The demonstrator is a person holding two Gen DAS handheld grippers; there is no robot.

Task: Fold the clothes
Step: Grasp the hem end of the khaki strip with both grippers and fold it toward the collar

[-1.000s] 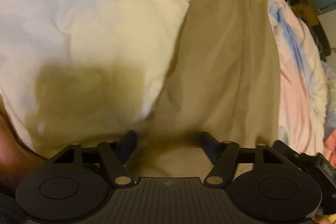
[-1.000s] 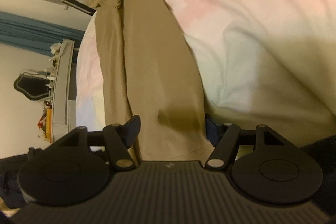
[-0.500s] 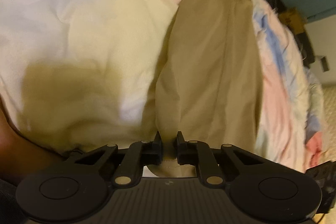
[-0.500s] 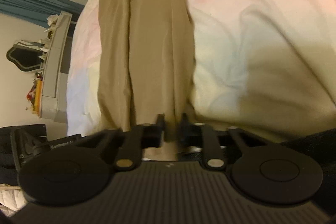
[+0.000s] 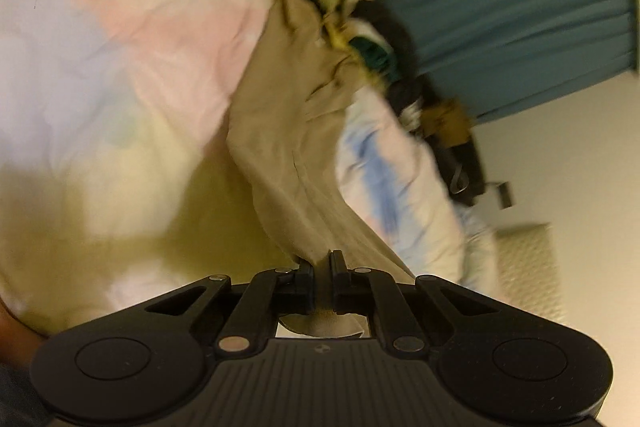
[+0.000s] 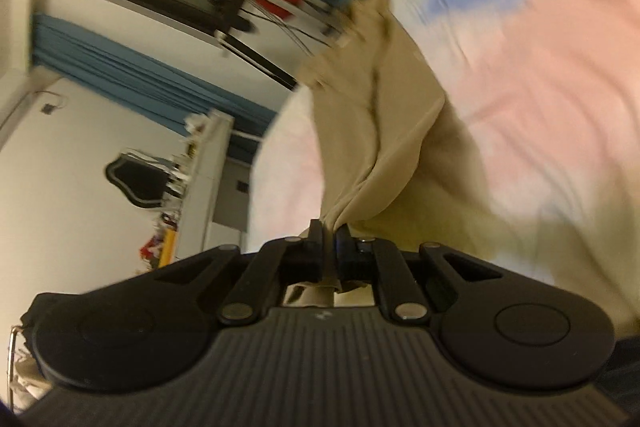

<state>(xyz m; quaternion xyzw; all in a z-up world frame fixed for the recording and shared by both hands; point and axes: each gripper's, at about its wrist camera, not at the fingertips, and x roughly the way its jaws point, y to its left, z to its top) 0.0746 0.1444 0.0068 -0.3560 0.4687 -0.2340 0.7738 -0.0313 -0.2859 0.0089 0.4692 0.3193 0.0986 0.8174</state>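
A bed covered by a soft pastel quilt in pink, pale blue and yellow patches (image 5: 132,75) carries everything here, and along it lies the task's thing, a long khaki-beige garment of thin woven cloth (image 5: 288,131), most likely a pair of trousers though the blur leaves that unsure. Its far end is bunched and wrinkled near the far edge of the bed, just beside a heap of mixed dark and coloured clothes (image 5: 384,55), while its near end rises off the quilt toward both cameras. The left claw (image 5: 321,269) has just been closing and is now clamped on a pinch of that near end, with cloth between its pads and a little tail of fabric poking out behind them. The right claw (image 6: 329,245) has likewise just been closing and grips another gathered pinch of the same end, from which the cloth (image 6: 380,115) fans out in soft pleats. The garment looks light and entirely limp: it drapes, sags and creases wherever it is unsupported, so it will swing and trail rather than keep any shape. It does not look fragile, but thin cloth may slide out of a shallow pinch. The sensible holds are the two corners of the near hem or waistband, well apart, to keep the edge taut.
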